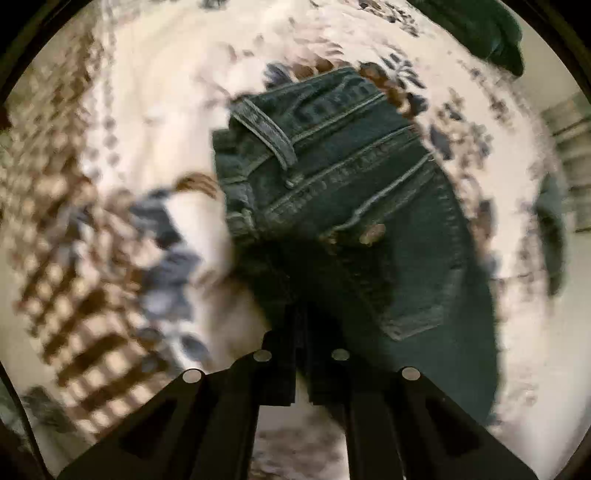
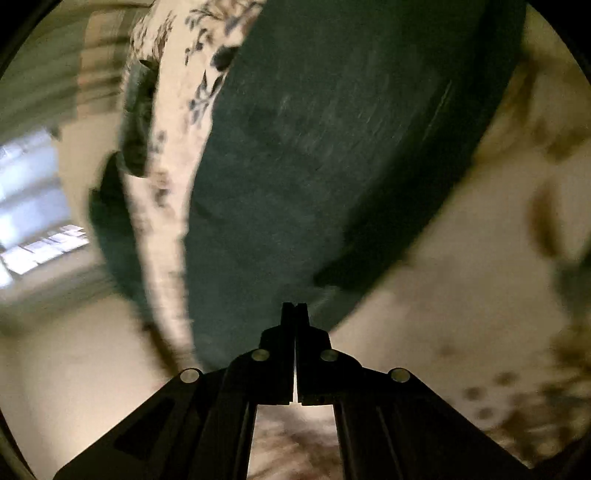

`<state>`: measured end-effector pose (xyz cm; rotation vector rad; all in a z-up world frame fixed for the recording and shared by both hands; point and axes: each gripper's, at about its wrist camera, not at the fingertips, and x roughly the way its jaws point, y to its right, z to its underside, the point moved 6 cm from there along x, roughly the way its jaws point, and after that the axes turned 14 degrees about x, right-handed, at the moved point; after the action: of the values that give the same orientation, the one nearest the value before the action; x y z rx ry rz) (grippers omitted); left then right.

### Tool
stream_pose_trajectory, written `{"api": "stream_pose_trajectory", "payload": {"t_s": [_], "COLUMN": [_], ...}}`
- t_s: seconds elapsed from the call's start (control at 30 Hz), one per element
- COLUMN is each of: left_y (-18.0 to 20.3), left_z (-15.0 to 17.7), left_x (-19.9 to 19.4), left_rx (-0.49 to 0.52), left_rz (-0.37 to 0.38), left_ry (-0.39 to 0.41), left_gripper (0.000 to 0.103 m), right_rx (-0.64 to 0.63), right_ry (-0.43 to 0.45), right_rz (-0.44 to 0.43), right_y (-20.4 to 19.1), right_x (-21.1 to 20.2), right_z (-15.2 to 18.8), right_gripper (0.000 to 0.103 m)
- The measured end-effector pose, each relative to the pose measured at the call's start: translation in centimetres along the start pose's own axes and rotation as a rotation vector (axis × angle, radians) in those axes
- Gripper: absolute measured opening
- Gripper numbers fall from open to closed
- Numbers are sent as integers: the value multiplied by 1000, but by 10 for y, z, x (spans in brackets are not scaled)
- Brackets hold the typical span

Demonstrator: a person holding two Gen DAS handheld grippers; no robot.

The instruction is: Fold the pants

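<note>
Dark blue denim pants [image 1: 354, 192] hang in front of my left gripper [image 1: 301, 314], which is shut on their fabric near the waistband; a belt loop [image 1: 266, 133] and a back pocket [image 1: 410, 291] show. In the right wrist view my right gripper [image 2: 294, 308] is shut on the edge of the same dark pants [image 2: 332, 147], whose leg stretches away toward the top. Both views are blurred by motion.
A cream bedspread with blue and brown flowers [image 1: 147, 129] lies under the pants and also shows in the right wrist view [image 2: 177, 110]. A dark green cloth [image 1: 491, 29] lies at the far top right. A bright window [image 2: 29, 206] is at the left.
</note>
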<state>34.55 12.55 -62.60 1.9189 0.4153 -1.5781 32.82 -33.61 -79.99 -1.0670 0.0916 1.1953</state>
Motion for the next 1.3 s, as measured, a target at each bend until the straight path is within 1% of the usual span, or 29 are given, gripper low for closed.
{"api": "stream_pose_trajectory", "payload": {"t_s": [0.03,0.07,0.1,0.13,0.17,0.2,0.23,0.3,0.4,0.43,0.53,0.63,0.77,0.8,0.83,0.9,0.97,1.0,1.03,1.07,1.1,1.17,1.2,1.23,1.27,1.3], "left_y": [3,8,13,22,28,36,41,50,54,54,53,50,54,54,54,53,61,66,69,72,72,68,64,63,61,62], "left_z": [2,5,8,14,17,22,26,34,45,47,49,48,46,45,43,40,31,27,25,22,21,19,19,19,20,22], "left_x": [0,2,4,9,12,17,22,32,40,40,38,44,49,51,51,47,41,39,39,40,41,45,45,43,40,34], "left_rx": [-19,-33,-40,-48,-49,-45,-38,-36,-29,-17,-7,-26,-5,-19,-42,-59,-19,20,41,75,88,73,52,41,28,30], "left_rz": [35,86,127,154,174,193,195,214,211,195,191,191,180,178,183,189,188,166,162,151,142,156,171,176,185,188], "left_ry": [-7,-20,-32,-57,-67,-79,-93,-121,-143,-145,-140,-153,-162,-168,-168,-145,-104,-95,-90,-79,-77,-82,-82,-80,-73,-58], "left_gripper": [4,10,18,22,29,33,35,37,37,37,37,37,37,37,37,37,35,31,27,19,15,13,11,11,9,9], "right_rx": [2,3,-6,-19,-19,-4,30,86,87,87,64,29,57,69,65,53,17,-1,-19,-29,-17,43,91,112,114,103], "right_ry": [-24,-59,-79,-87,-75,-78,-97,-124,-127,-131,-112,-86,-80,-78,-80,-59,-28,-22,-22,-32,-54,-80,-71,-62,-46,-26], "right_rz": [-20,-46,-36,4,51,57,57,26,-1,-1,35,114,84,45,37,54,92,93,101,122,122,142,113,93,79,70], "right_y": [-3,-8,-10,-12,-10,-8,-5,0,-2,-3,-4,0,5,1,1,-6,-16,-19,-23,-23,-21,-10,-9,-7,-8,-10], "right_x": [3,10,15,22,28,32,38,47,57,61,59,58,57,59,59,60,55,53,51,54,61,76,82,85,84,81], "right_z": [0,0,1,1,1,0,1,3,5,7,15,21,22,21,21,21,28,32,37,40,42,37,30,26,25,25], "right_gripper": [2,3,12,34,44,51,51,51,51,51,51,51,51,52,52,52,52,52,52,52,52,52,52,43,26,5]}}
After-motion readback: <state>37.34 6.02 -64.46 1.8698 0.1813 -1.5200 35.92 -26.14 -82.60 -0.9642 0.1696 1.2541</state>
